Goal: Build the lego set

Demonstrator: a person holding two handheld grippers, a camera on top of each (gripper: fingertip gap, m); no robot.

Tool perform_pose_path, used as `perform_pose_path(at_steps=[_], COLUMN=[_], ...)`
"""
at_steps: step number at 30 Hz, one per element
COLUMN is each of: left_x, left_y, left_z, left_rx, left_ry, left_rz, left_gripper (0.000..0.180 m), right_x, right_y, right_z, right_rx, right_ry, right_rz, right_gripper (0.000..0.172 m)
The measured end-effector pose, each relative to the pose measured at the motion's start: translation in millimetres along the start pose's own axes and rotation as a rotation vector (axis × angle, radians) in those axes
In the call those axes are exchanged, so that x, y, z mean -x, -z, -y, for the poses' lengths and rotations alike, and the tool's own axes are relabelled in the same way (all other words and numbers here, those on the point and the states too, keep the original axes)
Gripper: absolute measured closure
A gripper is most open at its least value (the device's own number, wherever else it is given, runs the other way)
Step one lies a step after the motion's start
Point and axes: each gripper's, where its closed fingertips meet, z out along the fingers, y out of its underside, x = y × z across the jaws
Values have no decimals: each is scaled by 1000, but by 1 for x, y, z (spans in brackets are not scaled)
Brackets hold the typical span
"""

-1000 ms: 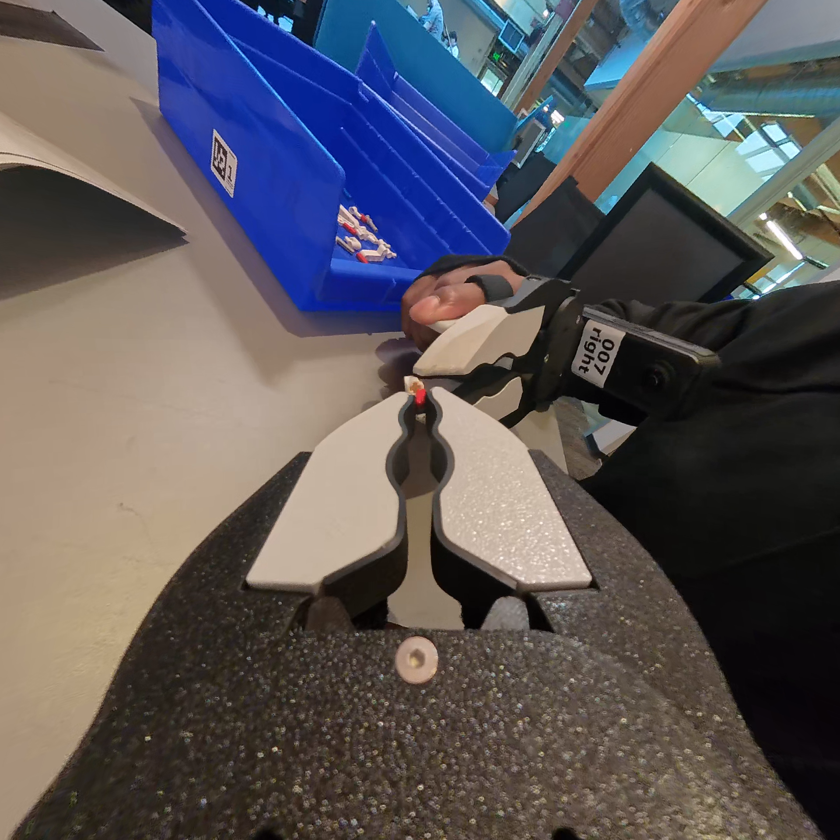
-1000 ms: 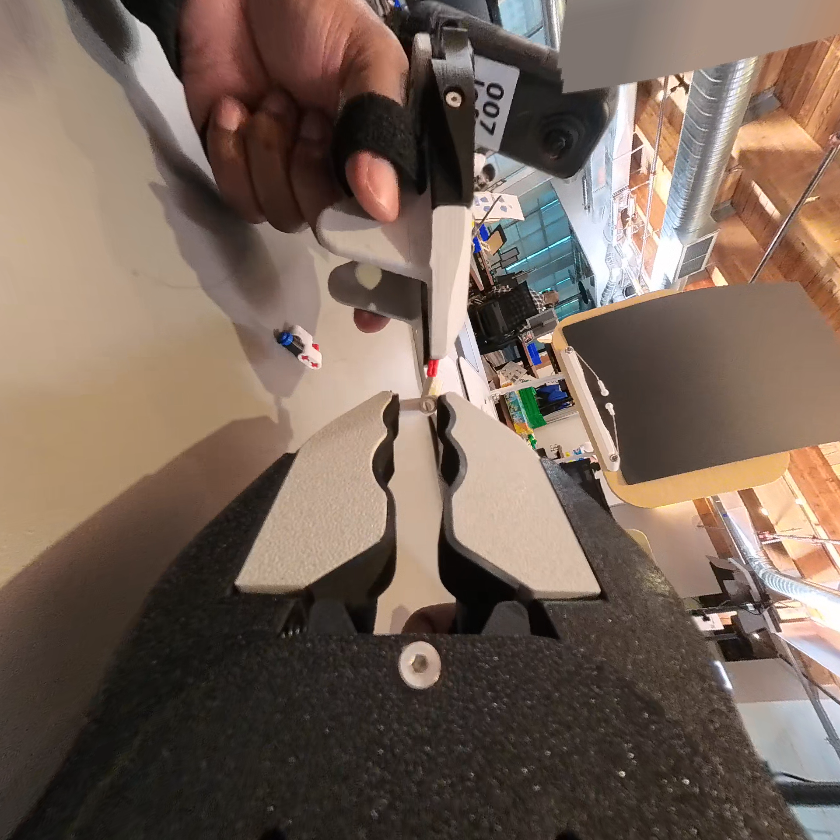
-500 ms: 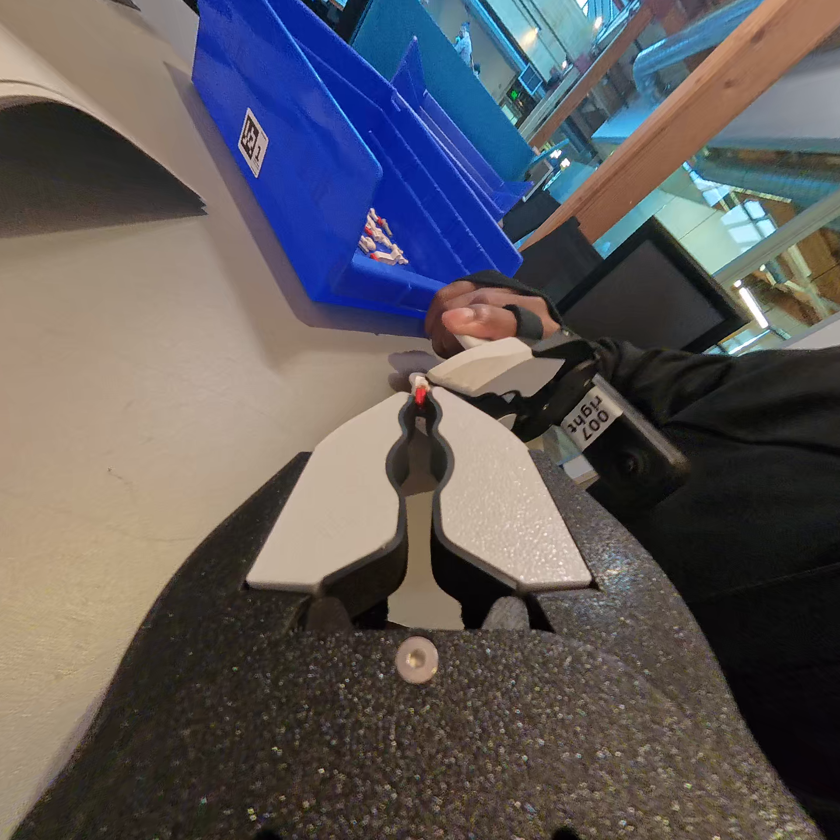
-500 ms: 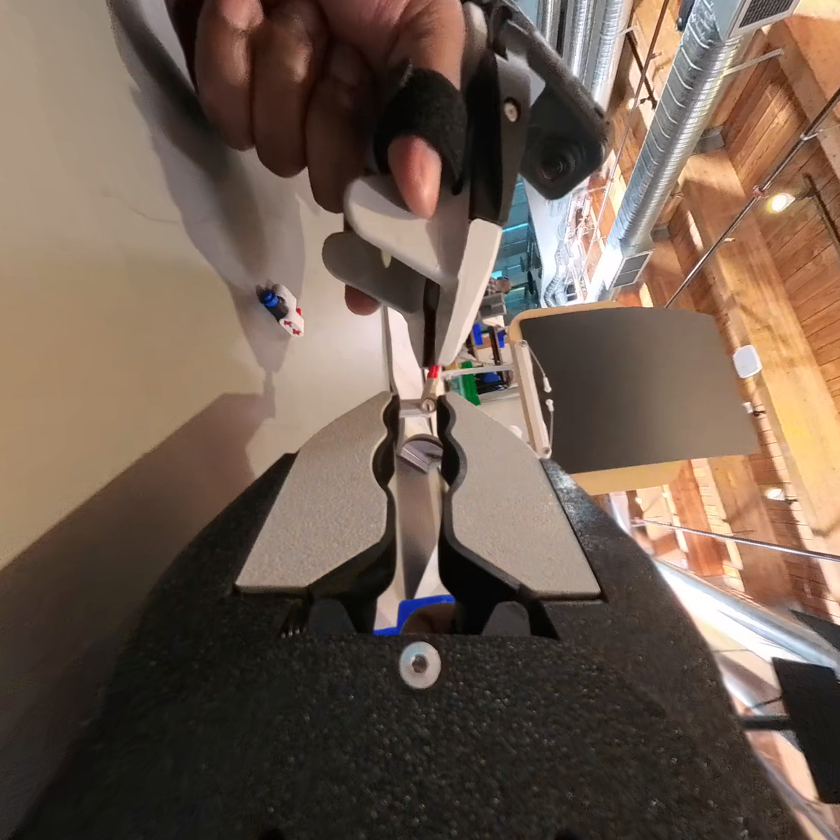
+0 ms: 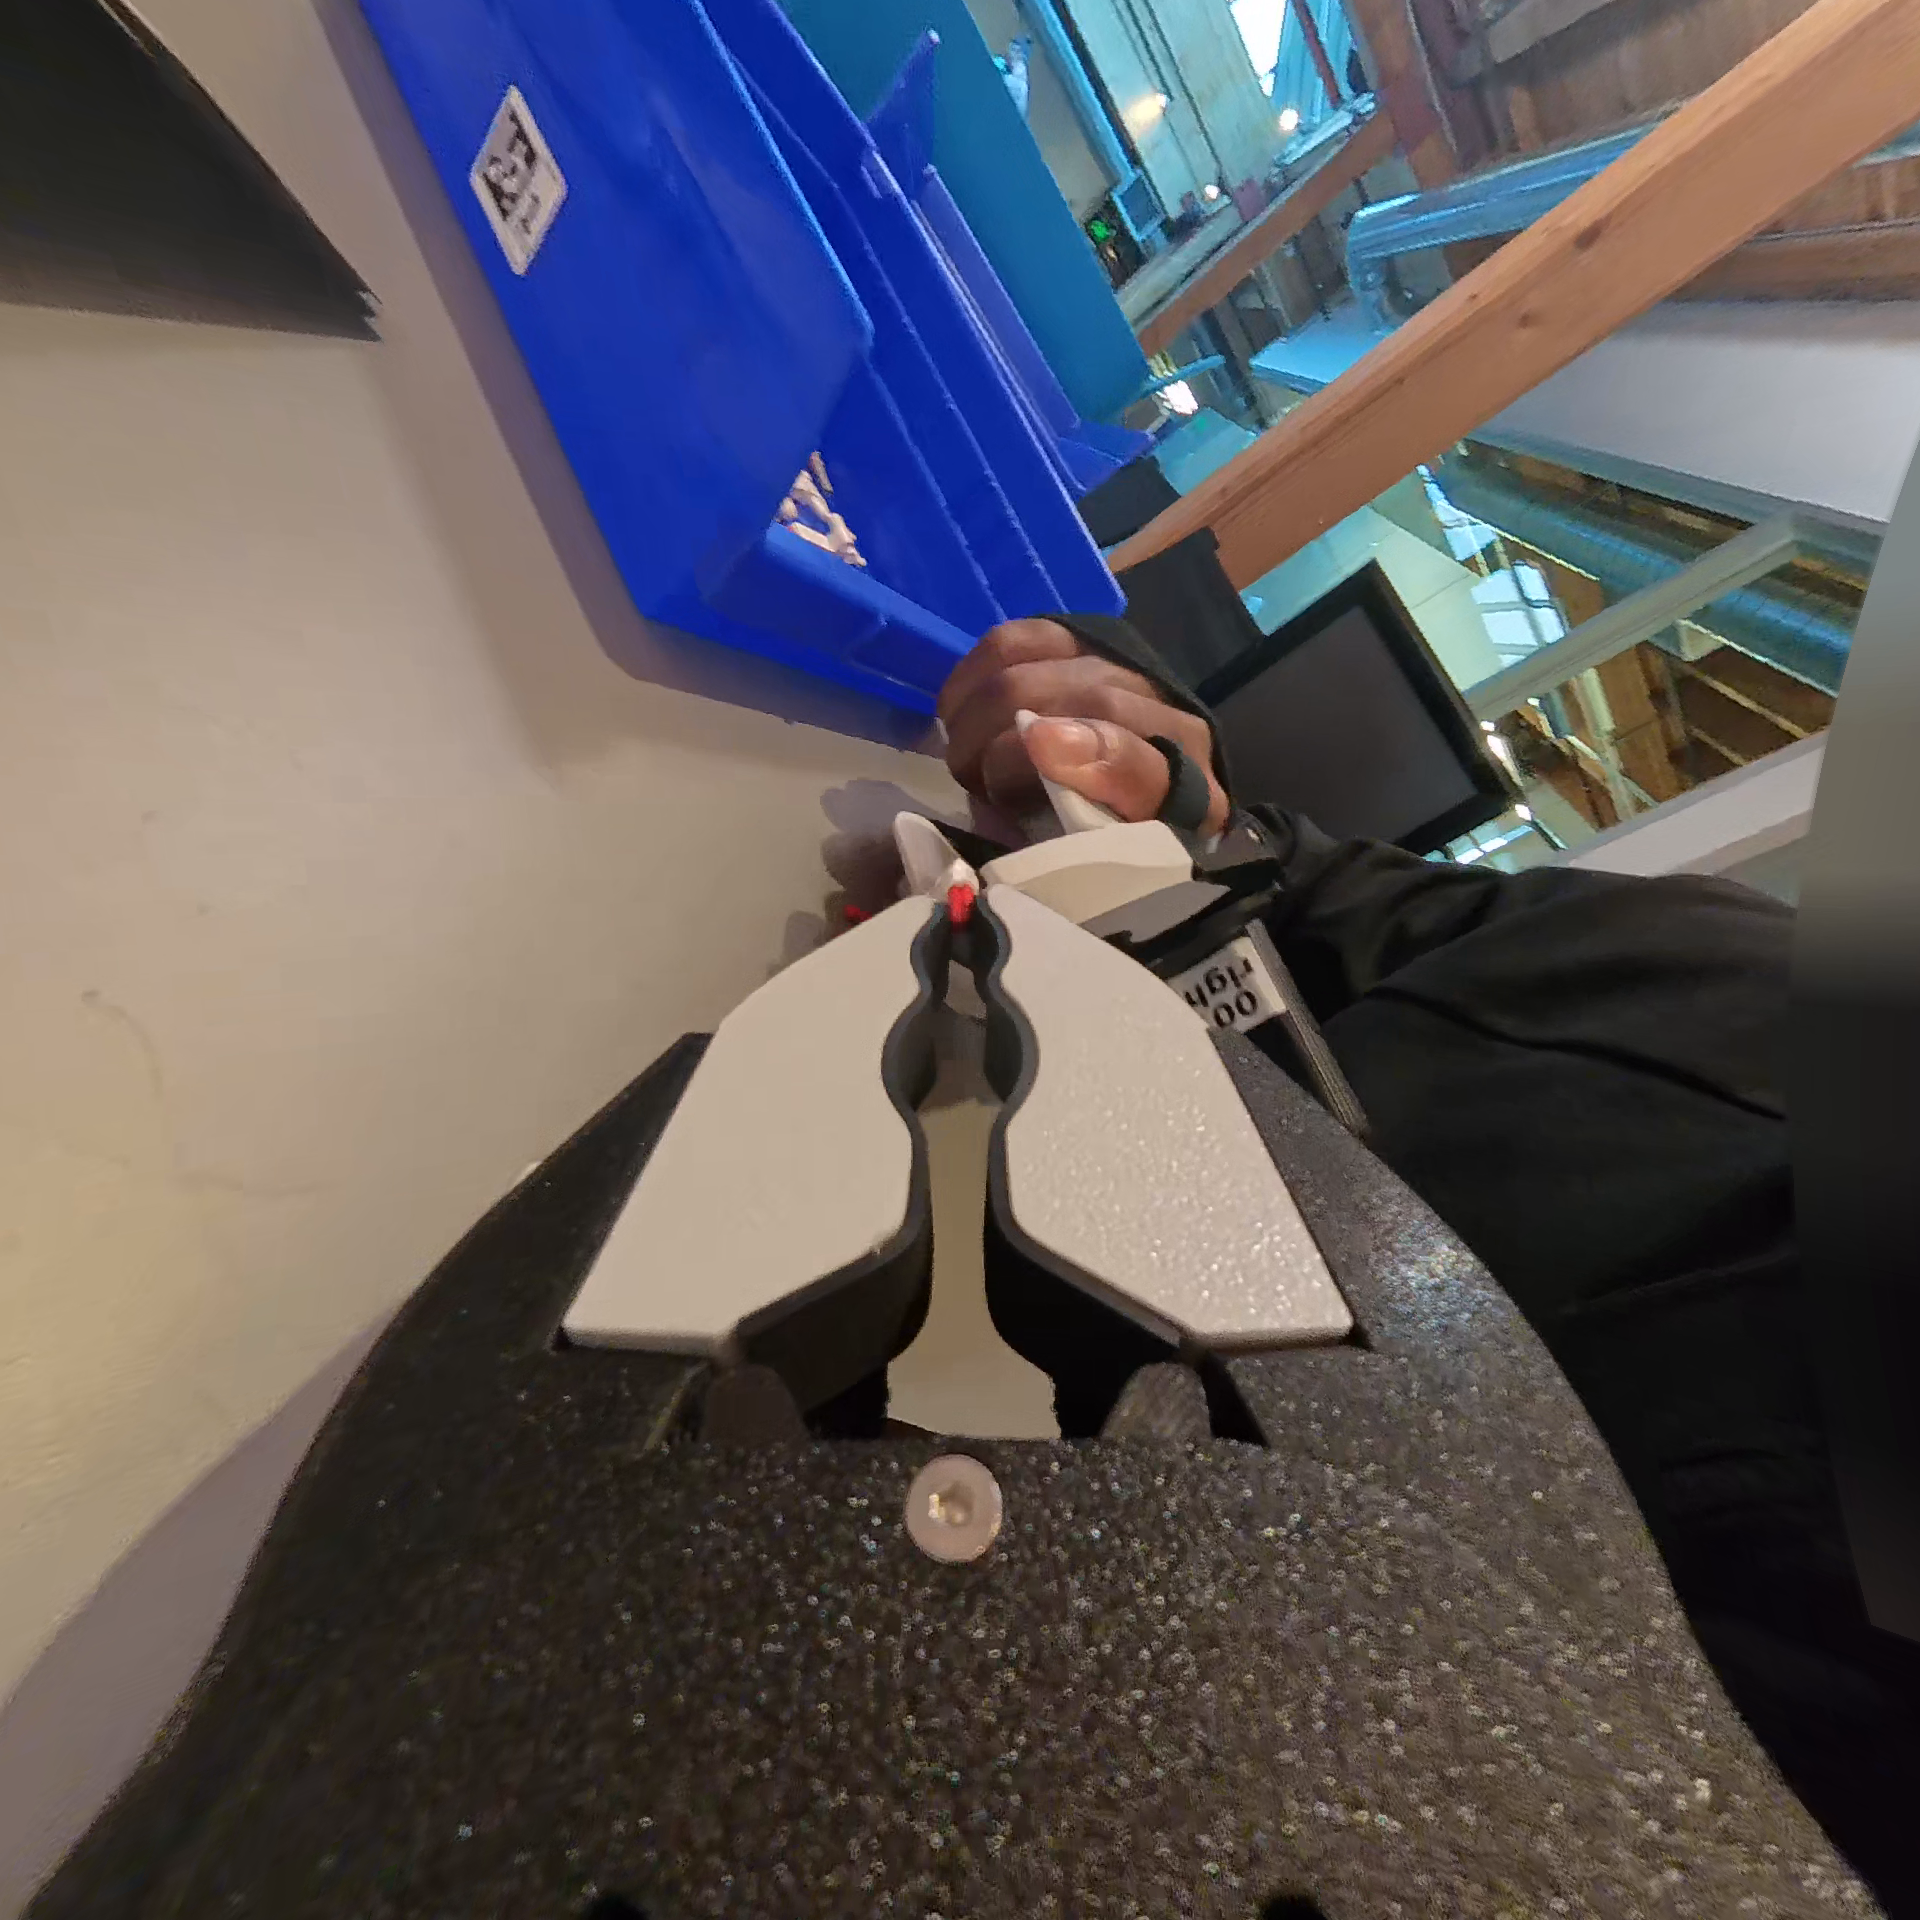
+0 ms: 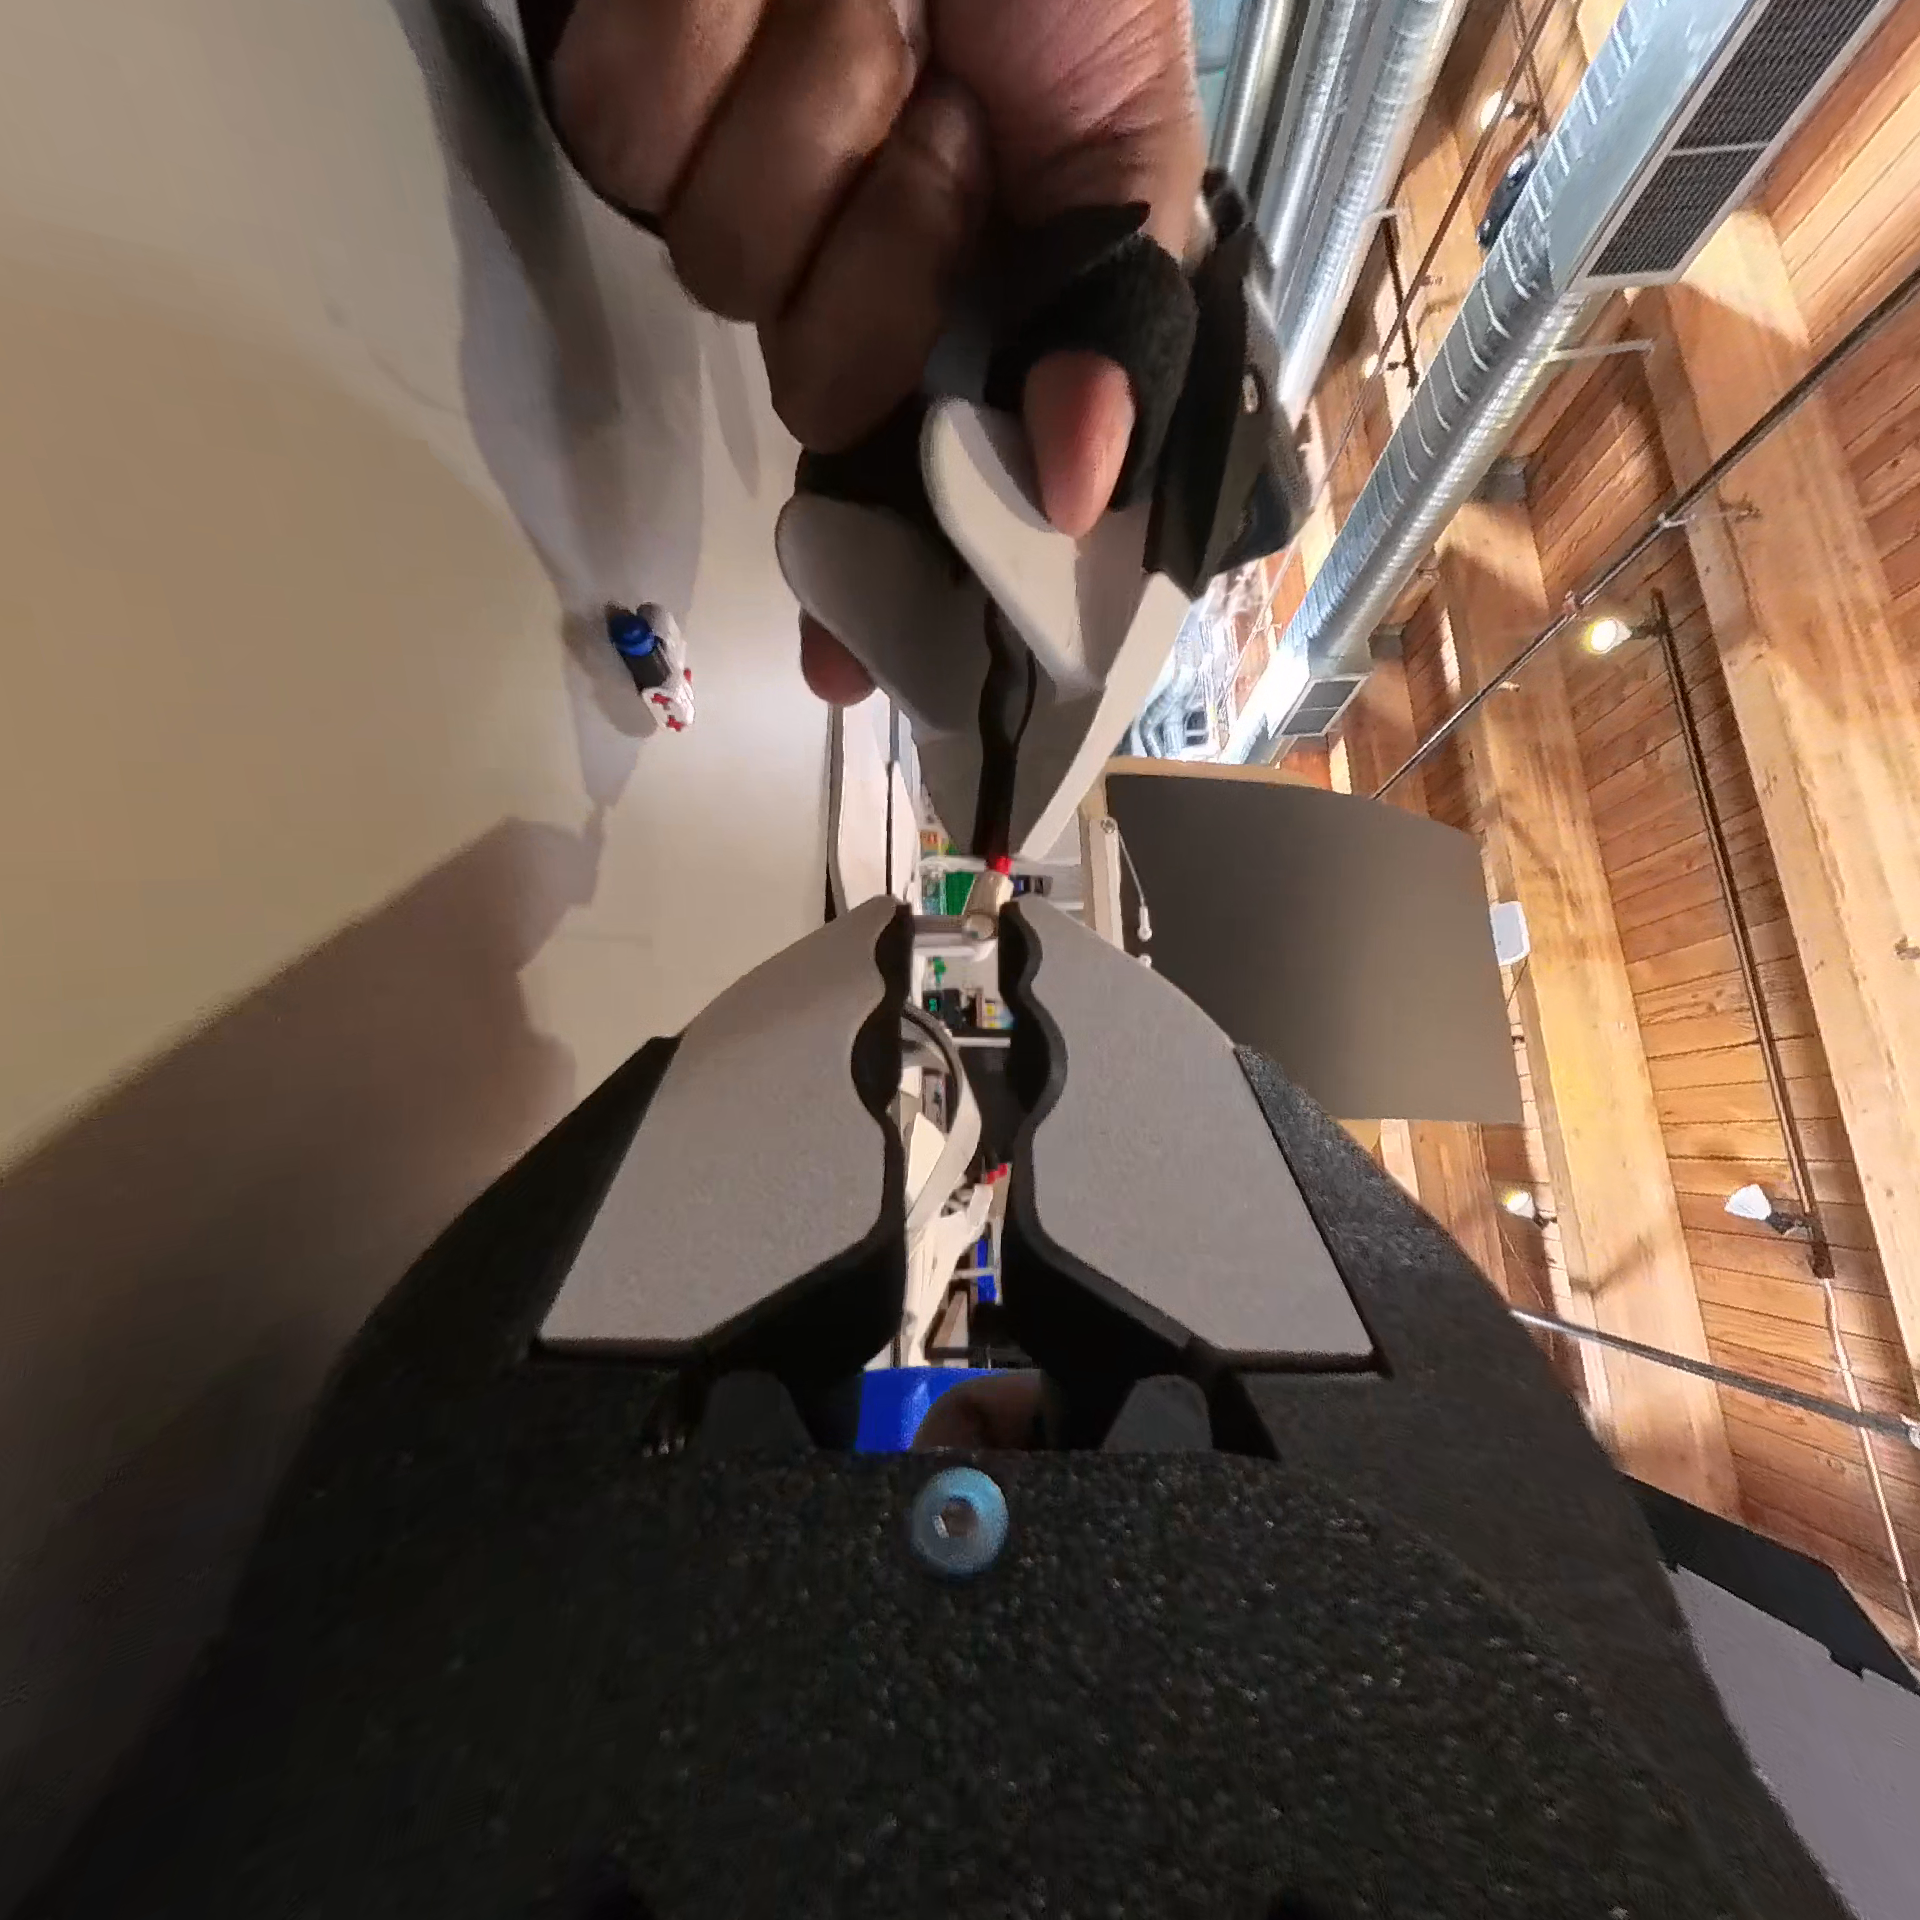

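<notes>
My left gripper (image 5: 956,920) is shut on the red end (image 5: 958,906) of a small white part. My right gripper (image 6: 954,920) is shut on that same part's white and silver body (image 6: 971,914), pads pressing on both sides. The two grippers meet tip to tip just above the table (image 5: 312,831). In the right wrist view the left gripper (image 6: 997,847) comes down from above, with a hand on it. In the left wrist view the right gripper (image 5: 961,868) comes in from the right, held by a hand (image 5: 1060,717) in a black sleeve.
A blue bin (image 5: 675,312) with several small white and red parts (image 5: 821,520) stands behind the grippers. Another small white part with a blue cap (image 6: 649,665) lies on the table. A black monitor (image 5: 1351,717) stands at the right, and a dark sheet (image 5: 156,208) lies at the top left. Left and right tips are no more than a few centimetres apart.
Both grippers have tilted and shifted together, so the bin and room have swung in both views. Both stay shut on the same small part.
</notes>
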Motion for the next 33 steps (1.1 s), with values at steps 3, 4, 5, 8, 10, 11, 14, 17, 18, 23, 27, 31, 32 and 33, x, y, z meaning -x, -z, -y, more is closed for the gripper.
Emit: perform_pose_path(at_steps=[3,4,5,8,10,11,14,17,18,23,27,31,32,33], left_x=[-7,-8,-9,-10,-13,-13,-16,-17,-17,-18,-16,-17,-16,-16], left_y=[1,0,0,-1,0,0,0,0,0,-1,-2,-2,-2,-2], left_z=[-5,-6,-7,-13,-17,-19,-25,-30,-32,-34,-30,-29,-29,-29], left_rx=[49,56,63,104,135,150,192,225,234,253,228,220,221,218], left_ry=[15,13,8,-3,-4,-9,-14,-27,-24,-31,-28,-46,-49,-46], left_rz=[-68,-74,-74,-83,-109,-118,-146,-161,-169,-173,-158,-153,-151,-150], left_gripper=[177,177,177,177,177,177,177,177,177,177,177,177,177,177], right_x=[-3,-3,-3,-1,0,0,2,4,5,6,5,3,3,3], right_y=[5,7,8,12,15,16,20,23,24,27,25,21,21,21], right_z=[6,8,9,13,16,18,23,26,27,31,26,20,20,20], right_rx=[-69,-86,-95,-132,-164,-179,-224,-259,-271,-315,-285,-239,-237,-237], right_ry=[-11,-11,-9,5,12,18,21,22,21,20,5,-27,-31,-35], right_rz=[1,7,13,34,48,55,79,103,113,140,116,94,95,99], right_gripper=[157,157,157,157,157,157,156,156,156,156,156,153,153,153])
